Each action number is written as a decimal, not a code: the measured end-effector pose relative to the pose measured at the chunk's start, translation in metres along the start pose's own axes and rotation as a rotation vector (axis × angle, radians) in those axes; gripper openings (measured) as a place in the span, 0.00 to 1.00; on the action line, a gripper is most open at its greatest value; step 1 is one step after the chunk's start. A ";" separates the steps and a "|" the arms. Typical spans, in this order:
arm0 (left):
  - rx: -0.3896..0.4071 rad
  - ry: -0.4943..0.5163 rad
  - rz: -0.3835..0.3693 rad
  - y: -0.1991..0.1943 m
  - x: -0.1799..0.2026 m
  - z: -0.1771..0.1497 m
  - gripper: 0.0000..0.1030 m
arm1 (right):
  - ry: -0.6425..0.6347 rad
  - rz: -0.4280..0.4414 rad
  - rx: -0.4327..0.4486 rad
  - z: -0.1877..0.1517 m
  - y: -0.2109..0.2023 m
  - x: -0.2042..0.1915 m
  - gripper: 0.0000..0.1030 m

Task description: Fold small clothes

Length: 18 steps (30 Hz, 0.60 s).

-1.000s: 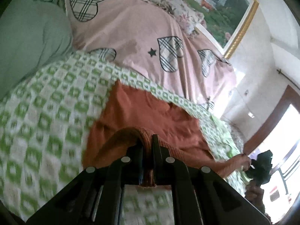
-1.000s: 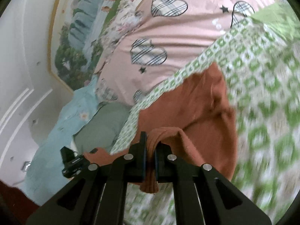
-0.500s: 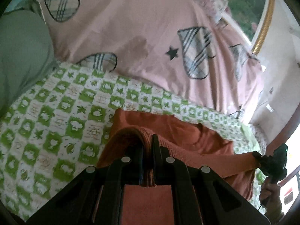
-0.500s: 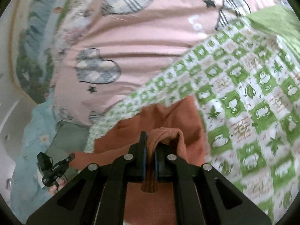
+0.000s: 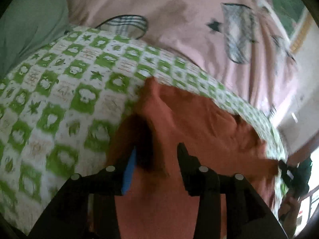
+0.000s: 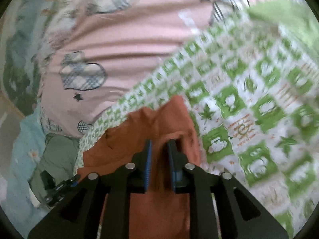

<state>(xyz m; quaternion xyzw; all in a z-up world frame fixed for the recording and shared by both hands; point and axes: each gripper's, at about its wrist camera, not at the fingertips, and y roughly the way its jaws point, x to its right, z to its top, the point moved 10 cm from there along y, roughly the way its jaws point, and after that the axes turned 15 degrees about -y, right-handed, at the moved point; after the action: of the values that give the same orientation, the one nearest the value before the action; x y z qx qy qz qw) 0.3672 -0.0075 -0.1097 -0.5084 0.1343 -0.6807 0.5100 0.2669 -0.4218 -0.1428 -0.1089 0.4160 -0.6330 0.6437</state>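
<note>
A rust-orange garment (image 5: 199, 123) lies folded on the green-and-white checked blanket (image 5: 59, 91). My left gripper (image 5: 158, 156) hangs just over its left part. Its jaws are opening, and the cloth lies loose below the gap, with neither pad pressing it. In the right wrist view the same garment (image 6: 139, 135) lies under my right gripper (image 6: 159, 149). Those jaws are opening too, a narrow gap showing orange cloth between the blue pads. Each gripper shows small in the other's view: the right gripper (image 5: 289, 175) at the garment's far end, the left gripper (image 6: 59, 185) likewise.
A pink quilt (image 5: 189, 20) with plaid hearts lies beyond the checked blanket (image 6: 249, 99). A grey-green cushion (image 5: 30, 20) sits at the left, and a light blue cloth (image 6: 22, 149) lies beside it. A hand (image 5: 289, 205) holds the right gripper near a bright doorway.
Both grippers moved forward and down over the blanket, laying the garment's edge onto itself. Both then let go of the cloth; the left jaws stand wider apart than the right.
</note>
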 end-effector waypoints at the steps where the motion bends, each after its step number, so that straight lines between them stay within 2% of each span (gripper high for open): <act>1: -0.025 0.026 -0.023 -0.005 0.008 -0.017 0.41 | -0.055 0.042 -0.003 -0.006 -0.005 -0.020 0.19; 2: -0.054 0.048 -0.042 -0.006 0.017 -0.032 0.41 | -0.105 0.084 -0.031 -0.013 -0.004 -0.037 0.19; 4: -0.127 0.096 -0.070 0.000 0.031 -0.061 0.41 | -0.225 0.157 -0.153 -0.041 0.012 -0.075 0.19; 6: -0.188 0.157 -0.040 0.016 0.042 -0.086 0.41 | -0.320 0.200 -0.284 -0.070 0.035 -0.099 0.19; 8: -0.175 0.216 0.005 0.028 0.047 -0.087 0.41 | -0.388 0.160 -0.358 -0.085 0.052 -0.099 0.19; 9: -0.169 0.222 0.004 0.031 0.049 -0.082 0.41 | -0.414 0.107 -0.388 -0.086 0.063 -0.091 0.15; 11: -0.159 0.208 0.019 0.040 0.048 -0.066 0.41 | -0.404 0.098 -0.378 -0.077 0.071 -0.081 0.14; 13: -0.134 0.175 0.057 0.053 0.042 -0.038 0.40 | -0.404 0.033 -0.333 -0.052 0.077 -0.067 0.14; 15: -0.101 0.123 0.086 0.064 0.034 -0.006 0.40 | -0.388 -0.036 -0.291 -0.028 0.081 -0.050 0.14; 16: -0.075 0.098 0.108 0.065 0.029 0.009 0.41 | -0.368 -0.107 -0.254 -0.011 0.082 -0.036 0.16; 17: -0.041 0.059 0.118 0.065 0.023 0.027 0.43 | -0.332 -0.174 -0.211 0.006 0.077 -0.020 0.16; 18: -0.022 0.021 0.111 0.063 0.019 0.040 0.47 | -0.284 -0.199 -0.173 0.020 0.072 -0.010 0.16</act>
<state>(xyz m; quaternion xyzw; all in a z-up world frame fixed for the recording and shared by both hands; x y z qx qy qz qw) 0.4368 -0.0380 -0.1255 -0.4984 0.1751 -0.6553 0.5398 0.3342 -0.4074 -0.1745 -0.2926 0.3609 -0.6337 0.6186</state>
